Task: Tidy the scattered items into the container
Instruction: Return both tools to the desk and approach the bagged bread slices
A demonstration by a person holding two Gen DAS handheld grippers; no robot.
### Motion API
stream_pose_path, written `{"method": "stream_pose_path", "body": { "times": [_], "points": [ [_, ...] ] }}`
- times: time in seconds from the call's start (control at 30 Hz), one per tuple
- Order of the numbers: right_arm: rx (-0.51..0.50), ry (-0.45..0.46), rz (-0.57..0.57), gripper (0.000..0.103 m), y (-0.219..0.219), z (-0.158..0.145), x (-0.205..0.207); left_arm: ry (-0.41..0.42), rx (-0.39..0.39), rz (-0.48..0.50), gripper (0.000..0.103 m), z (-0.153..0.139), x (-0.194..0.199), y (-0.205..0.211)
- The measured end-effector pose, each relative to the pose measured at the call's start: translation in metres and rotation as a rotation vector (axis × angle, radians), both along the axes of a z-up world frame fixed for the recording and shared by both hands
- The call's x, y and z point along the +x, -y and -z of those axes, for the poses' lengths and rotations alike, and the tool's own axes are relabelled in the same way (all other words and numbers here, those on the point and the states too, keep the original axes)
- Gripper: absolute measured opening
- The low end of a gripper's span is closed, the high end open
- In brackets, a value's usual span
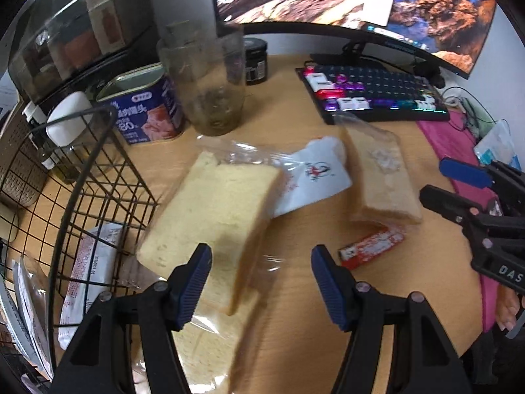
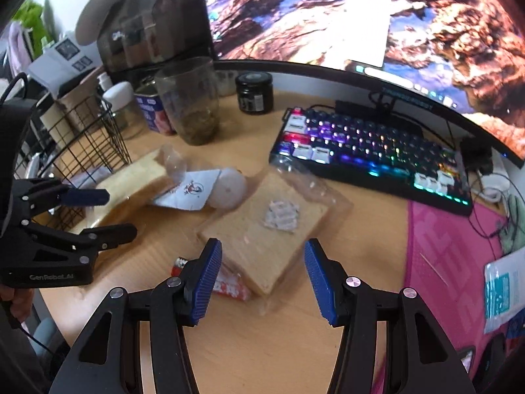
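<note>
**A:** Where does the trouble lie? The left gripper (image 1: 259, 282) has its blue-padded jaws spread wide, holding nothing, with the near slice of pale bread in its clear plastic bag (image 1: 213, 216) just ahead of the left pad.

**B:** The film is the risk. It looks loose and slippery, so a pinch could catch only plastic and the slice might sag or slide out. That bread also lies right beside the black wire basket (image 1: 95, 177), so a careless lift could snag the rim.

**A:** And the right gripper (image 2: 262, 279)?

**B:** Also spread and empty, hovering over the second bagged bread slice with a small white sachet on it (image 2: 265, 226). A red and white snack wrapper (image 2: 226, 285) lies partly tucked under that slice's near corner, so it could be dragged along or pinched by mistake. Squeezing hard would likely crush the soft bread.

**A:** What else is still out?

**B:** A white paper packet with a red printed figure (image 2: 192, 190) lies between the two slices. The basket already holds some white packets.

**A:** And the setting?

**B:** A light wooden desk (image 2: 249, 344), crowded: a black keyboard with rainbow backlit keys (image 2: 370, 154), a wide curved monitor (image 2: 328, 16), a cloudy clear tumbler (image 1: 210, 92), a blue tin of luncheon meat (image 1: 147, 111), a small dark jar (image 2: 254, 93) and a pink mat (image 2: 452, 256) at the right. Either arm swinging toward the basket could knock the tumbler.
</note>
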State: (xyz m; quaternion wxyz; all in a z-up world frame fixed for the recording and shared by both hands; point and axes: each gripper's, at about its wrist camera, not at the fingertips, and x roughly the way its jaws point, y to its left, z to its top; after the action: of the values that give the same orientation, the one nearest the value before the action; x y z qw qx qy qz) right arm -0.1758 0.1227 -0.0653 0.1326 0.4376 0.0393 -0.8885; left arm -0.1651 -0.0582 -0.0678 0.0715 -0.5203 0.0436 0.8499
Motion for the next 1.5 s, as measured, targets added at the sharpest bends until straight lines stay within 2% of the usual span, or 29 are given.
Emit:
{"method": "stream_pose_path", "body": {
  "times": [0.17, 0.23, 0.37, 0.5, 0.6, 0.77, 0.9, 0.97, 1.13, 1.2, 1.3, 1.5],
  "points": [
    [0.003, 0.004, 0.002, 0.053, 0.003, 0.002, -0.002, 0.013, 0.002, 0.025, 0.079, 0.007, 0.001, 0.000],
    [0.004, -0.004, 0.008, 0.053, 0.001, 0.001, -0.001, 0.022, 0.015, 0.036, 0.079, 0.008, 0.003, -0.005],
    [-0.003, -0.014, 0.018, 0.053, -0.005, -0.004, 0.001, 0.050, 0.092, 0.084, 0.079, 0.004, 0.009, -0.020],
    [-0.010, -0.022, 0.028, 0.053, -0.014, -0.007, 0.007, 0.107, 0.154, 0.173, 0.079, 0.010, 0.016, -0.049],
    [-0.016, -0.036, 0.041, 0.053, -0.022, -0.012, 0.012, 0.109, 0.195, 0.210, 0.078, 0.003, 0.023, -0.061],
    [-0.015, -0.038, 0.037, 0.053, -0.025, -0.014, 0.016, 0.024, 0.146, 0.117, 0.078, -0.023, 0.023, -0.036],
    [-0.019, -0.036, 0.022, 0.053, -0.020, -0.011, 0.015, 0.014, 0.109, 0.006, 0.078, -0.023, 0.019, 0.000],
    [-0.028, -0.033, 0.011, 0.053, -0.015, -0.008, 0.015, 0.030, 0.090, -0.020, 0.078, -0.018, 0.020, 0.012],
    [-0.012, -0.017, -0.050, 0.053, 0.008, -0.002, 0.013, 0.072, 0.024, -0.035, 0.078, 0.000, 0.025, 0.027],
    [-0.015, -0.020, -0.053, 0.053, 0.012, -0.003, 0.013, 0.106, 0.046, -0.040, 0.078, 0.011, 0.027, 0.031],
    [-0.019, -0.029, -0.046, 0.053, 0.012, -0.006, 0.014, 0.107, 0.064, -0.033, 0.079, 0.014, 0.035, 0.031],
    [-0.025, -0.034, -0.035, 0.053, 0.006, -0.010, 0.017, 0.123, 0.101, 0.025, 0.085, 0.019, 0.043, 0.000]
  ]
}}
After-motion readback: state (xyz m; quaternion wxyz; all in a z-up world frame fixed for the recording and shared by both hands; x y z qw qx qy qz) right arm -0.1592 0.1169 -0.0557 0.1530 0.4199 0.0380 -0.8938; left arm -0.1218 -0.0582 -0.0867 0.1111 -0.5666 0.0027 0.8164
